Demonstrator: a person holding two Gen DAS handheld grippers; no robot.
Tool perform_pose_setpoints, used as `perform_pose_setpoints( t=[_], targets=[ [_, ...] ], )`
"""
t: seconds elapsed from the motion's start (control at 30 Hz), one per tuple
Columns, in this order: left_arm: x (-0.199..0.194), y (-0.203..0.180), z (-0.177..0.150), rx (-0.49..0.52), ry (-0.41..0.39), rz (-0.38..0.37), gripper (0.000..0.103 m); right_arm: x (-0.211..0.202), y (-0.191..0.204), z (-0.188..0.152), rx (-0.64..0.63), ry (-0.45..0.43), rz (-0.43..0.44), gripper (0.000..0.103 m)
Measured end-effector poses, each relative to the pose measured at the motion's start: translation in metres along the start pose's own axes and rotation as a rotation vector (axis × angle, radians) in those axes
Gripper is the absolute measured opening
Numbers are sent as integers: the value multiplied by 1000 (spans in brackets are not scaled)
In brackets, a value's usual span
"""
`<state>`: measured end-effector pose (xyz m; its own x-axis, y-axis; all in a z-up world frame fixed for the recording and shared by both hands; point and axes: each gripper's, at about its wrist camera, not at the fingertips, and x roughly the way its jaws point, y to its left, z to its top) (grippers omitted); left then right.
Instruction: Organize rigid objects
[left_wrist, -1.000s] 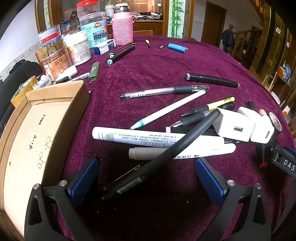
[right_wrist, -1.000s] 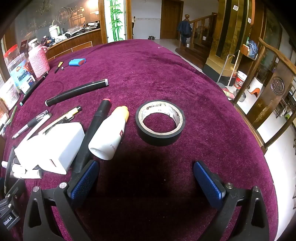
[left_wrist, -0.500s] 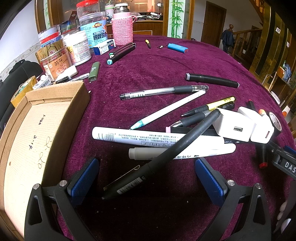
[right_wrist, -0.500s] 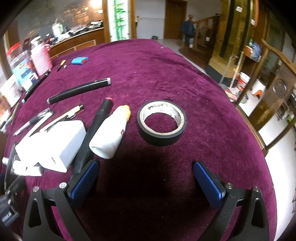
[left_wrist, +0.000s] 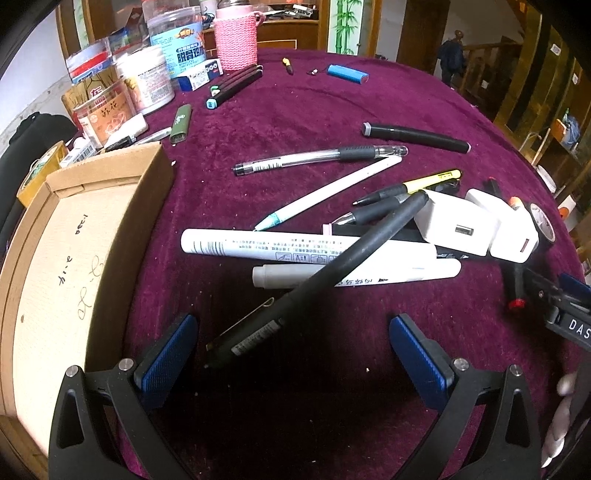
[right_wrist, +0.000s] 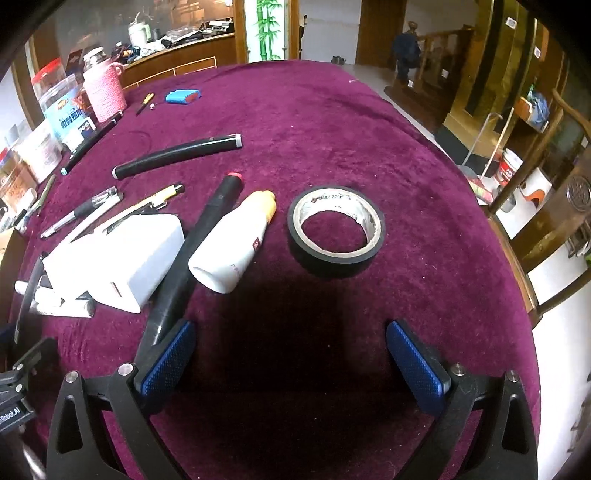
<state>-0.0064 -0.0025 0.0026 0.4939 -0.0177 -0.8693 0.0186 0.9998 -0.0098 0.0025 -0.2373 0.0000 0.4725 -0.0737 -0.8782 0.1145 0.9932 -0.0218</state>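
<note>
Hovering over the pen pile, left wrist view: left gripper (left_wrist: 291, 349) spread wide, holding nothing, blue pads on either side of the near end of a long black pen (left_wrist: 317, 280). That pen lies slanted, its far end resting on top of two white markers (left_wrist: 306, 247) and reaching toward a white charger block (left_wrist: 456, 225). Cardboard box (left_wrist: 74, 258) sits just to the left, open, nothing visible inside. More pens scattered farther out on the purple tablecloth (left_wrist: 295, 110): a clear gel pen (left_wrist: 321, 158), a white stylus-like pen (left_wrist: 328, 192), a black capped marker (left_wrist: 415, 136). Jars and tins crowd the far left corner.

Right wrist view: right gripper (right_wrist: 290, 356) likewise wide and empty, low over bare cloth. Black tape roll (right_wrist: 337, 230) lies flat ahead, slightly right of centre. A white bottle with an orange cap (right_wrist: 236, 245) lies on its side just left of it, beside a black marker with a red tip (right_wrist: 195, 254) whose near end almost meets the left pad.

Judgement: sorting looks barely begun; this is the approach to a first pick. For the left, the likely move is to drop, close on the black pen's near end and lift it clear of the markers without dragging them, then carry it to the box. For the right, advance to straddle the tape roll's wall.
</note>
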Motion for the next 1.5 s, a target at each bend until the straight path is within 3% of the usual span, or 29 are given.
perform_pose_setpoints(
  t=[0.43,0.7,0.8,0.93,1.0,1.1,1.23,1.3,1.5],
  targets=[
    [-3,-3,-6,-37,-40,39,103,-5,2,-3,-10,-10,-12,102],
    [-3,1,-6,-41,-53,17,103,-20,1,-14,-4,-25,-35,102],
    [-2,-2,-4,-42,-48,37,103,-60,2,-26,-18,-149,-46,102],
    [-2,-2,-4,-45,-48,38,103,-140,-3,-46,6,-515,-76,102],
    [-2,-1,-5,-46,-54,33,103,-156,-4,-52,-7,-625,-49,102],
    [-5,3,-8,-55,-63,4,103,-143,-4,-36,-11,-539,-85,102],
    [-17,8,-17,-98,-63,-35,101,-136,-8,-18,30,-595,-104,102],
    [-29,5,-22,-81,-82,-69,90,-129,-9,-5,33,-594,-85,102],
    [-69,8,-29,-50,-180,-141,90,-89,-7,30,48,-596,-85,102]
  ],
)
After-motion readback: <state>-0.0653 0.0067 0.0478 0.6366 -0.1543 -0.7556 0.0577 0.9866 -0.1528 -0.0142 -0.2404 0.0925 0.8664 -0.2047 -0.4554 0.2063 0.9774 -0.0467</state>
